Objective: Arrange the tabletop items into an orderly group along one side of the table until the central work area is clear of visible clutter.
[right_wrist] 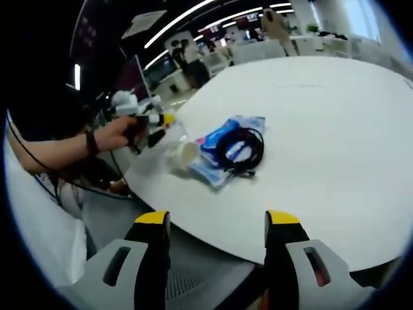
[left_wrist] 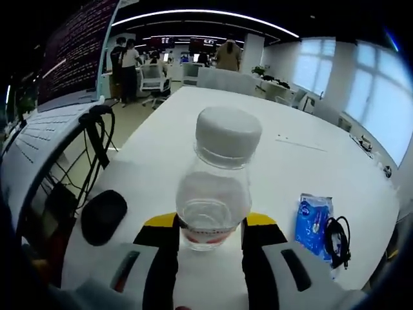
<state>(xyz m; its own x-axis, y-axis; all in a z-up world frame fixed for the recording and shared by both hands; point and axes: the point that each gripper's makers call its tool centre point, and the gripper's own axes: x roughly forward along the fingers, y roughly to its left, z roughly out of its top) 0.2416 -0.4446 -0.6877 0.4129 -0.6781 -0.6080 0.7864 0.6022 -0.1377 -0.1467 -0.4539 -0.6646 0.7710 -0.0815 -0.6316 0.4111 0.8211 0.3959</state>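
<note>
In the left gripper view our left tongs (left_wrist: 210, 240) are closed on a clear bottle (left_wrist: 215, 187) with a white cap, at the near edge of the white tabletop (left_wrist: 290, 161). A black mouse (left_wrist: 103, 216) lies beside it; a blue packet (left_wrist: 313, 218) and black cable (left_wrist: 337, 240) lie together on the other side. Our right tongs (right_wrist: 216, 223) stand open — nothing between them.

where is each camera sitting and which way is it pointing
Left gripper view: rides on the left gripper, looking along its jaws across the white table at a clear bottle between them, toward the office.
Right gripper view: rides on the right gripper, jaws apart off the table's near edge, facing the blue packet, black cable and the person's hand.
Shared: bottle, packet, cable, table.
</note>
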